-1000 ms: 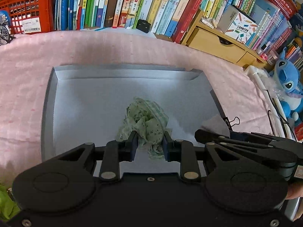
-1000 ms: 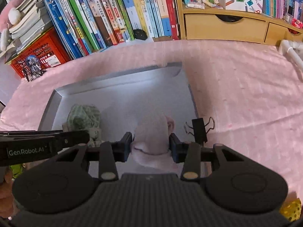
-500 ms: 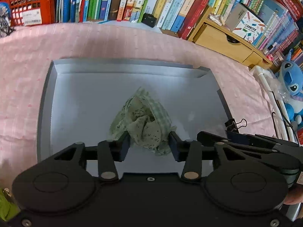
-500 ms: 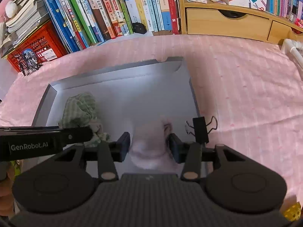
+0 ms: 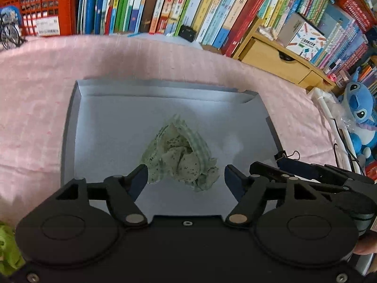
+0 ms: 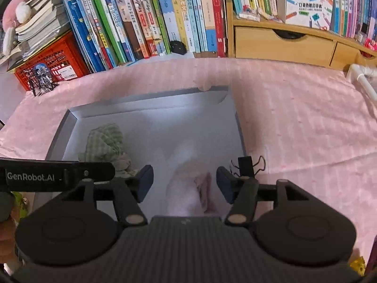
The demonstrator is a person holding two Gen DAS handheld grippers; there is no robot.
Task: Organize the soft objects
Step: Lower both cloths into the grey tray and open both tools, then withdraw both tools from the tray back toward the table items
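In the left wrist view, the left hand-held gripper (image 5: 186,180) is seen with its jaws opening above a grey tray (image 5: 68,127) set on a pink cover (image 5: 35,108). A crumpled green cloth (image 5: 179,155) lies on the tray floor between the spread fingers (image 5: 139,179), with a gap on the right side.

In the right wrist view, the right hand-held gripper (image 6: 185,184) is likewise opening. A pale pink cloth (image 6: 188,193) is seen between its fingers, pressed by neither, in the tray's near right part. A black binder clip (image 6: 246,165) is fixed on the tray's right wall.
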